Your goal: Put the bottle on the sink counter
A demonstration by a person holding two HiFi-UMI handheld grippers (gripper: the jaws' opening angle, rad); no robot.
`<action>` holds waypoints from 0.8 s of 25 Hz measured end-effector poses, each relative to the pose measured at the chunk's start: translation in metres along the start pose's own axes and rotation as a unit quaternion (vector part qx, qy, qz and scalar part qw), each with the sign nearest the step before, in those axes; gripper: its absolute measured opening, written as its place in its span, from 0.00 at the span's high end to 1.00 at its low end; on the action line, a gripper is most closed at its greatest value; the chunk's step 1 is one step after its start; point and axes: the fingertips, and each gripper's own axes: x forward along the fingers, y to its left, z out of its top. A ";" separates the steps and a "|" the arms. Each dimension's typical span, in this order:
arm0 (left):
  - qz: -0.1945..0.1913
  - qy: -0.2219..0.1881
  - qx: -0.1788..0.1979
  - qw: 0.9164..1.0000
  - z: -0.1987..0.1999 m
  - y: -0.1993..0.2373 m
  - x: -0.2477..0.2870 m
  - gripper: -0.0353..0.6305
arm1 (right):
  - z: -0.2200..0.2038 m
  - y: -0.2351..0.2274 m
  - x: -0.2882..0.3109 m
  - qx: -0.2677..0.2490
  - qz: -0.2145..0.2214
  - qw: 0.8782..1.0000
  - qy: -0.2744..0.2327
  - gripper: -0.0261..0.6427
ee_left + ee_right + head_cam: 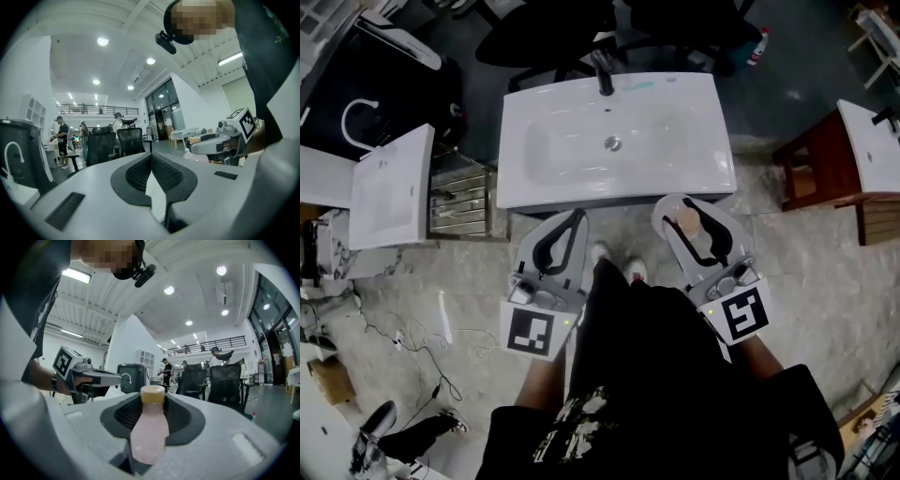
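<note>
A pink bottle point(685, 220) with a tan cap lies between the jaws of my right gripper point(686, 208), which is shut on it. In the right gripper view the bottle point(149, 430) stands up between the dark pads, its cap point(153, 393) at the fingertips of the right gripper point(153, 399). My left gripper point(577, 216) is shut with nothing in it, its pads touching in the left gripper view point(151, 159). The white sink counter point(525, 178) with a black faucet point(602, 73) lies just ahead of both grippers. Both are level with its near edge.
A second white basin point(389, 187) sits at the left beside a metal rack point(464, 202). A brown wooden stool point(811, 173) stands at the right. Black office chairs point(544, 37) stand behind the sink. Cables point(412, 342) trail over the floor at lower left.
</note>
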 end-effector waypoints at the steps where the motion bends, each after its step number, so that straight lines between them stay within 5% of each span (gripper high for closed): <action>1: -0.011 -0.003 0.003 1.000 0.000 -0.002 0.010 0.92 | -0.002 -0.008 -0.002 0.002 -0.011 1.000 0.001 0.76; 12: -0.142 -0.018 0.016 0.990 0.010 -0.026 0.124 0.92 | -0.015 -0.099 -0.016 0.003 -0.139 0.990 0.028 0.76; 20: -0.175 -0.024 0.002 0.984 0.011 -0.014 0.191 0.92 | -0.029 -0.156 0.013 0.013 -0.177 0.983 0.038 0.76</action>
